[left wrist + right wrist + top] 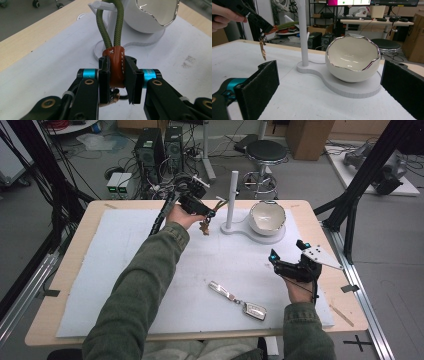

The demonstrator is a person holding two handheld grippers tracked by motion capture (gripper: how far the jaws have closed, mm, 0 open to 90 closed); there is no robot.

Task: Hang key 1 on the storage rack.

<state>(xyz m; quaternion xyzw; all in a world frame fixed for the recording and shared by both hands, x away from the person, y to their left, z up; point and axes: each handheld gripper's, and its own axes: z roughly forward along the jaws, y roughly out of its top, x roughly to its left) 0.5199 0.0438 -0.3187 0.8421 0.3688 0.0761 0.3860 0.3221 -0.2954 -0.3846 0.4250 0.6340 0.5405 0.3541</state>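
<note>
The green cord loop (110, 27) of a keychain is pinched at its brown leather tab (115, 66) by the left tool (117, 80), at the white stand's peg (103, 5), far centre. The loop should be slid fully over the peg before release. The right tool (287, 254) is held spread, idle. A white mat (125, 270) covers the bench; a cluttered lab lies beyond.

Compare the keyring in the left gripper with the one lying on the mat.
The cord keyring is held up by the left gripper, its green loop over a peg of the white stand; the metal keyring lies flat on the white mat, untouched. The cord keyring has an orange leather sleeve; the metal keyring is silvery with a flat fob. Both are key holders.
</note>
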